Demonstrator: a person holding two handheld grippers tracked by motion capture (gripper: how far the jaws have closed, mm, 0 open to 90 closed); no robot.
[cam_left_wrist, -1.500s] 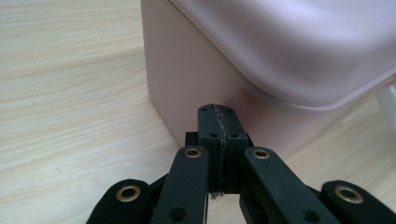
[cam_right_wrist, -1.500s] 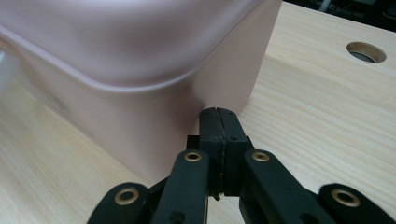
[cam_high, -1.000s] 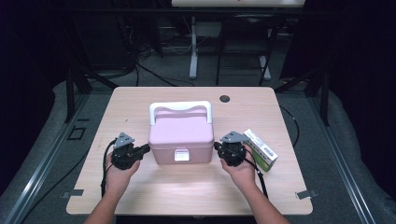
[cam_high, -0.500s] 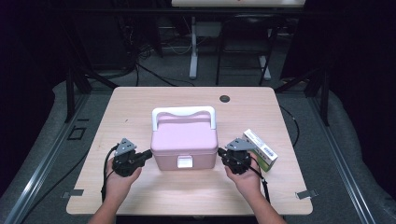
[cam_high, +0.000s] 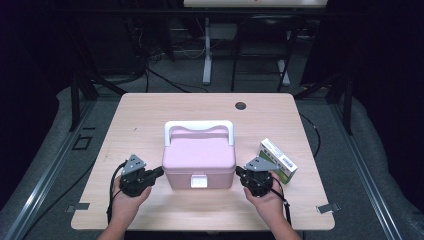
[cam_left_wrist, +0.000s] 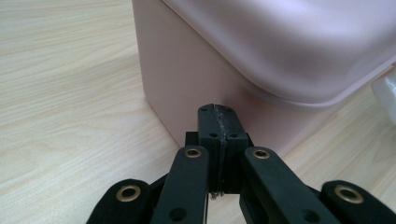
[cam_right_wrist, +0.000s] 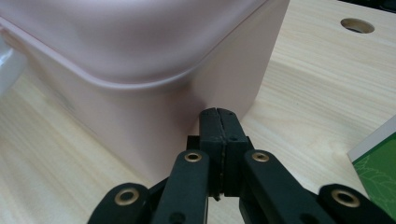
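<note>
A pink lidded box with a white handle and a white front latch stands in the middle of the wooden table. My left gripper is shut and empty, its tips against the box's left wall near the front corner. In the left gripper view, the closed left gripper meets the pink box low down. My right gripper is also shut and empty, against the box's right wall. In the right gripper view, the right gripper touches the pink box.
A green and white carton lies just right of my right hand and appears again as the carton. A round cable hole sits behind the box. Bare wood lies to the left and behind. Dark floor with cables surrounds the table.
The pink box has slid toward the table's front edge, with both shut grippers moving back alongside it. The carton has stayed put.
</note>
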